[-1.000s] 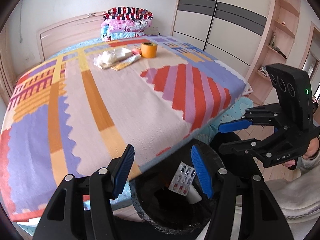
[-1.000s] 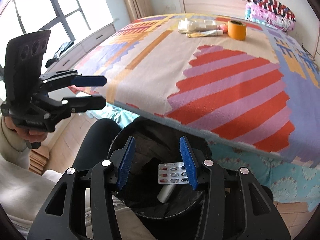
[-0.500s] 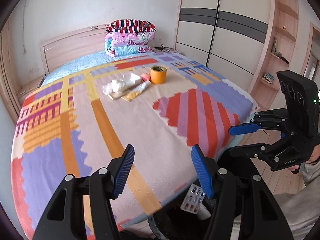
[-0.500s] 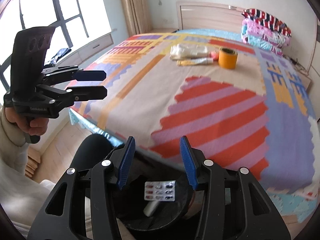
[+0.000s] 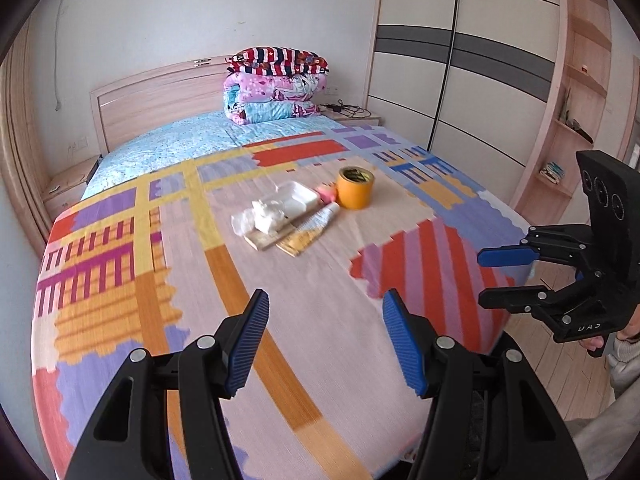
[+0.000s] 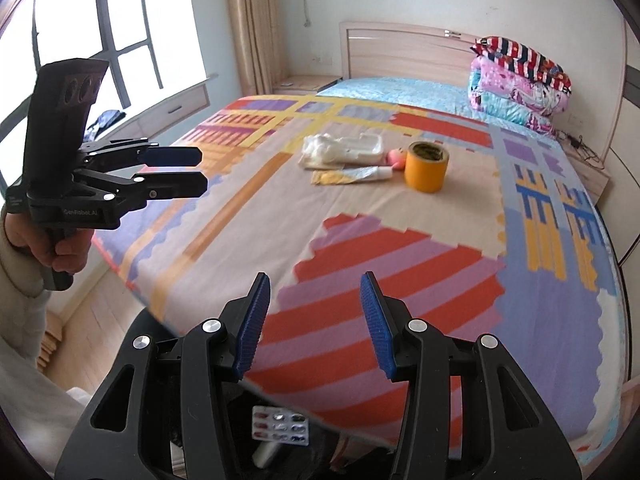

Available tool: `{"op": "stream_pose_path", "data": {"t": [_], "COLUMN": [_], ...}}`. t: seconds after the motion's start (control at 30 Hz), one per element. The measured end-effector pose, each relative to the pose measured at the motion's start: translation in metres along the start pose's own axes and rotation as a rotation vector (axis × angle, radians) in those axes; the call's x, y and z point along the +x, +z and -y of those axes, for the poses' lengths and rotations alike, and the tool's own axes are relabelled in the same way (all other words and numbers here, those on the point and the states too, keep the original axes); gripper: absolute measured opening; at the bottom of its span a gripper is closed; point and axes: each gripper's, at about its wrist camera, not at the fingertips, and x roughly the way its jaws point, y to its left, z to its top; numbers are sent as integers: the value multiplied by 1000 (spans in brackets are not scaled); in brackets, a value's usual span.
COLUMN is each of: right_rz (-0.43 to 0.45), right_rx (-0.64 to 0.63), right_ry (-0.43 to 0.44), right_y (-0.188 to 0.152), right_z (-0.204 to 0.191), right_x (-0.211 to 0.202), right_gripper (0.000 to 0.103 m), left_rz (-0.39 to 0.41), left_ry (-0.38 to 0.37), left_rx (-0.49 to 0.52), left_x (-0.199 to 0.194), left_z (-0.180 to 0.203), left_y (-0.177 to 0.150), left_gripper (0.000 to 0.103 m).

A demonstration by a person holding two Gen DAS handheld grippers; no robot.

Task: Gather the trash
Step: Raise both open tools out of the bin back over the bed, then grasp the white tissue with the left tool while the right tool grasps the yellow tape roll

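The trash pile, with a tube and orange tape roll, lay mid-bed toward the headboard. A blister pack sat in the bin below the foot edge. The left gripper and right gripper stood parted and empty.

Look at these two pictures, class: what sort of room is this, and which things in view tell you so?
A bedroom in a home. A large bed with a wooden headboard fills the view, folded quilts are stacked at its head, and a sliding-door wardrobe stands along the wall.
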Motion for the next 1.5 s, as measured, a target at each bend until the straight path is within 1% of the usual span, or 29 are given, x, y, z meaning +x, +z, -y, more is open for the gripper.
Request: {"op": "stream_pose_path", "data": {"t": [0.27, 0.43, 0.5, 0.67, 0.77, 1.03, 1.17, 1.2, 1.27, 1.33, 1.37, 1.4, 1.43, 1.5], "right_rz": [13, 37, 41, 31, 16, -13, -20, -22, -24, -28, -30, -29, -25, -28], "right_rx": [-4, 5, 9, 23, 35, 71, 129, 133, 145, 161, 165, 166, 168, 170], "right_ry": [-31, -63, -77, -107, -120, -124, -99, -106, -110, -103, -103, -100, -95, -97], "right_y": [24, 42, 49, 64, 71, 84, 88, 90, 92, 95, 96, 96, 96, 97], "right_z": [19, 36, 42, 59, 69, 87, 98, 99, 102, 105, 106, 107, 108, 108], "right_x": [18, 29, 34, 54, 68, 100, 111, 114, 117, 122, 124, 126, 126, 124], "right_gripper": [49, 57, 58, 60, 65, 65, 65, 65, 65, 65, 65, 50, 48, 48], "left_rz": [1, -7, -14, -28, -40, -83, -95, -95, -99, -106, -105, -101, -98, -87], "left_ry": [10, 6, 7, 7, 12, 21, 14, 11, 2, -9, -19, -25, -27, -11], "left_rx": [-26, -28, -34, -49, -53, -69, -91, -92, -93, -96, -101, -101, -100, -92], "left_x": [25, 45, 54, 76, 92, 123, 132, 133, 136, 140, 141, 140, 140, 134], "left_z": [-24, -35, -39, -50, -56, -68, -74, -75, -75, -76, -76, -75, -74, -72], "left_y": [23, 38, 43, 52, 57, 62, 62, 62, 62, 63, 63, 64, 65, 67], "left_gripper": [57, 57, 57, 57, 57, 57, 57, 57, 50, 31, 29, 21, 18, 17]}}
